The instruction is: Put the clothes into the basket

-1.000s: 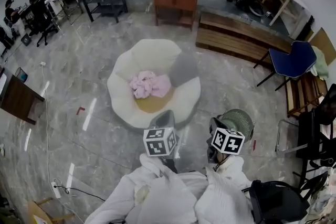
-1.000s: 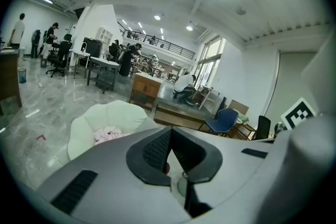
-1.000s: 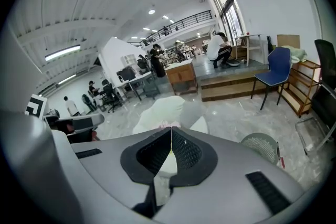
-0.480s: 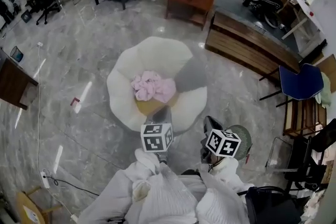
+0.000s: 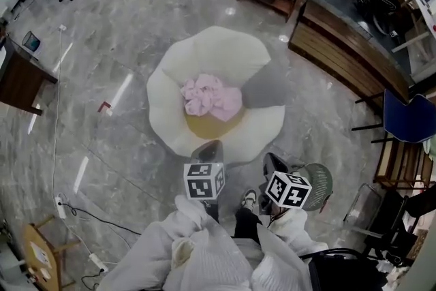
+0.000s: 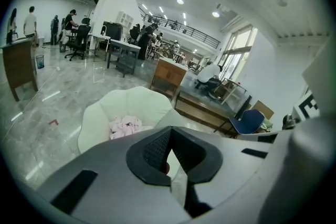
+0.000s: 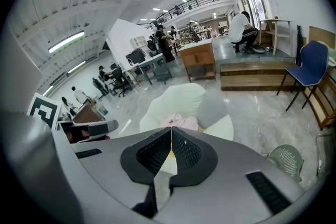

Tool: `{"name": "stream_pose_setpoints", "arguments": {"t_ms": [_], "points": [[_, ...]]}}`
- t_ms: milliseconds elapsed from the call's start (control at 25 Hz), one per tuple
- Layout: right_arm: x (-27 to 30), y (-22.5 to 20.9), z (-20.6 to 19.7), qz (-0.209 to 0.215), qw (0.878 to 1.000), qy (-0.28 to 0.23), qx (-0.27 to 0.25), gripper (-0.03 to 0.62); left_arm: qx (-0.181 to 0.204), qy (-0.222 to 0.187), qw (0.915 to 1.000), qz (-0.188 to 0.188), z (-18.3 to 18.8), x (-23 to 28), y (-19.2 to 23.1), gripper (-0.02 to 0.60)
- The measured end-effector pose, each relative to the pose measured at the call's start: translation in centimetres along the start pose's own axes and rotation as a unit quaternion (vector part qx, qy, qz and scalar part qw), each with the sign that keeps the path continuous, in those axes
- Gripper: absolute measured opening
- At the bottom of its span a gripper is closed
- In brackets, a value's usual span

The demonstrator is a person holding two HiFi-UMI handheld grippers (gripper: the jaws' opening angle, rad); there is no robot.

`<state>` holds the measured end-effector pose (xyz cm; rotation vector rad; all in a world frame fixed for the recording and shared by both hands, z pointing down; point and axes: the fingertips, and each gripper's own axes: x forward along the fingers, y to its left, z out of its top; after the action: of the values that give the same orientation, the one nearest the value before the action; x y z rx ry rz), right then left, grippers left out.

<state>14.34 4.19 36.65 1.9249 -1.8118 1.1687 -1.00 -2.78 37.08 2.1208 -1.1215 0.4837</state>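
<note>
**Current step: approach to the clothes (judged)**

1. Tool state. The left tool (image 6: 169,131) is clenched, tips together, with nothing gripped. The right tool (image 7: 171,135) is likewise clenched and empty.
2. Position of the work. The pink clothes (image 5: 210,95) lie ahead of both tools, well beyond the tips, bunched in the hollow of a white padded seat (image 5: 204,51). Neither tool touches them. The green mesh basket (image 5: 321,177) stands on the floor just beside the right tool, on its outer side and behind its tips.
3. Recommended procedure.
   - Release both tools before they reach the pile; clenched tips will only push the fabric.
   - Bring each tool down onto a raised fold near the top of the bunch, one on each side, and close on a thick fold rather than a single edge.
   - Lift until trailing fabric clears the seat's rim, then carry it back toward the right tool's side, over the basket's mouth.
   - A loose end is likely to snag the rim or hang outside the basket.

**Count**

- Tools: two.
- Bunches of pink clothes: one; the number of garments in it cannot be told.
- Baskets: one.
- White seats: one.
- Grey cushions (image 5: 267,86) on the seat: one.
</note>
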Motion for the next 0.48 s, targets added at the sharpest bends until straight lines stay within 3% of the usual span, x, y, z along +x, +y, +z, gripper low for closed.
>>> {"name": "stream_pose_setpoints", "arguments": {"t_ms": [480], "points": [[7.3,-1.9,-1.7,0.012,0.999,0.049,-0.015,0.025,-0.034,0.043,0.9978,0.037,-3.8,4.3,4.3,0.005]]}}
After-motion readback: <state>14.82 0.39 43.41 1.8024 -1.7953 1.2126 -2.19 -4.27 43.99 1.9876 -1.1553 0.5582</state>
